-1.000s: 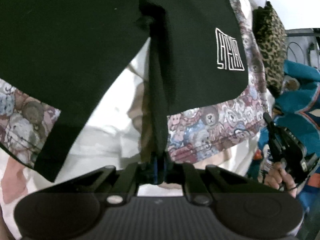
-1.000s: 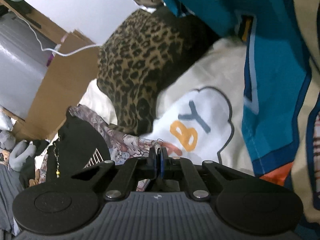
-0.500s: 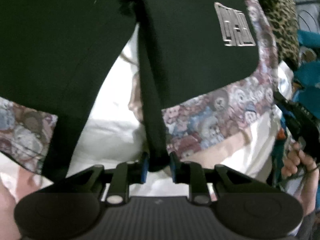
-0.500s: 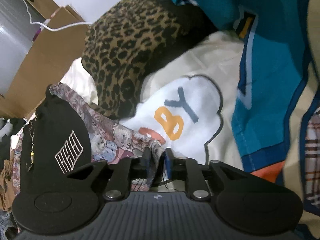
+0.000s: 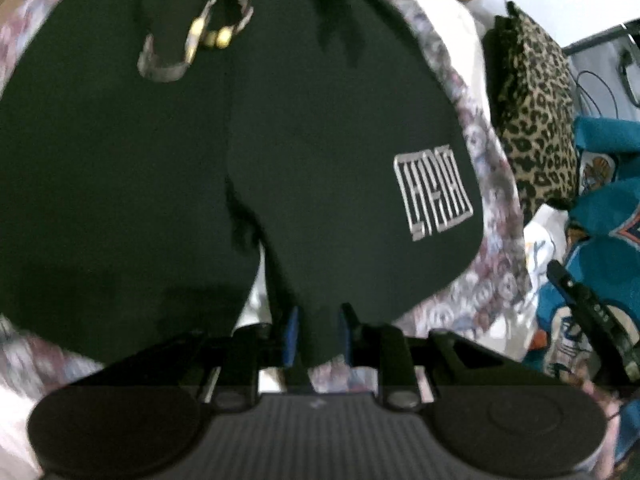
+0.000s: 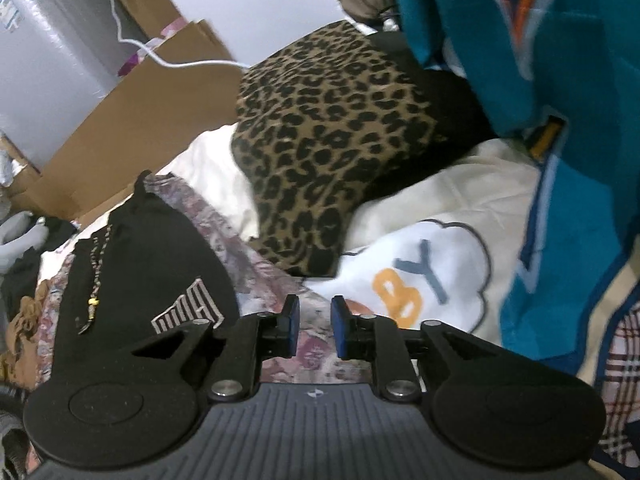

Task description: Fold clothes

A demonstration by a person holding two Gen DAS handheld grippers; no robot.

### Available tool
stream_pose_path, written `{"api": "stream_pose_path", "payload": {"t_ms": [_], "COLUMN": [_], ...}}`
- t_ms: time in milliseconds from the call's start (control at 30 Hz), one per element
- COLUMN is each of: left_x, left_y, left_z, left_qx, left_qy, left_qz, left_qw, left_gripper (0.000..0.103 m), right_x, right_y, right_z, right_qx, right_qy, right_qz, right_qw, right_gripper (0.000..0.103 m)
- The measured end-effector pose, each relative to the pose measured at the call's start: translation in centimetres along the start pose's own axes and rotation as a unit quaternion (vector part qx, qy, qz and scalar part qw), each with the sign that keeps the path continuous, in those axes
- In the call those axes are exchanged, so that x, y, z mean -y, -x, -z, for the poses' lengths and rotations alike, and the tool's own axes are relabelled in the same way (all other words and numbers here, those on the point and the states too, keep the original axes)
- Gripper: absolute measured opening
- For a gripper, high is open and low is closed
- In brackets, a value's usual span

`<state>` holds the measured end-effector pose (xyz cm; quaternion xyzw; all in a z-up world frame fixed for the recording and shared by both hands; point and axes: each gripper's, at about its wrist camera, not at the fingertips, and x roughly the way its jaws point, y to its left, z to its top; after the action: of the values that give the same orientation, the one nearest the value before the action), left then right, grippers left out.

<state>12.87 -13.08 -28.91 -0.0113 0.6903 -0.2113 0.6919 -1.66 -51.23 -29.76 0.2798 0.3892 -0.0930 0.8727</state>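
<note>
Two grippers are spread: the left gripper point(image 5: 316, 334) straddles a hanging strip of the black shorts point(image 5: 160, 168) without pinching it; the right gripper point(image 6: 312, 326) hovers empty over the patterned trim. The shorts lie flat on the bed. Risk: the limp, matte fabric may slip or bunch if the jaws close off-edge. The drawstring point(image 5: 196, 40), with its metal tips, could snag.

Left tool point(image 5: 316, 334) and right tool point(image 6: 311, 326) both gape, fingers parted (blue pads showing).
</note>
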Motion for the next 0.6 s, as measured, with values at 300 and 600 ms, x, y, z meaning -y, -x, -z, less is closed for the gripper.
{"api": "stream_pose_path", "payload": {"t_ms": [300,600], "left_x": [2.0,7.5], "left_y": [-0.6,-4.1], "left_z": [-7.4,-14.4], "left_qx": [0.052,0.094], "left_qy": [-0.042,-0.113], "left_qz": [-0.027,-0.029], "left_qw": [0.9974,0.9887], "left_gripper": [0.022,0.022], "right_x": [-3.8,-6.3], "right_y": [-3.2,-7.3], "right_z": [-1.1,-3.7], "right_qx": [-0.013,-0.001], "right_qy": [0.074,0.101], "right_qz": [-0.026,-0.049], "right_qw": [0.997,0.994], "right_gripper": [0.011,0.011]}}
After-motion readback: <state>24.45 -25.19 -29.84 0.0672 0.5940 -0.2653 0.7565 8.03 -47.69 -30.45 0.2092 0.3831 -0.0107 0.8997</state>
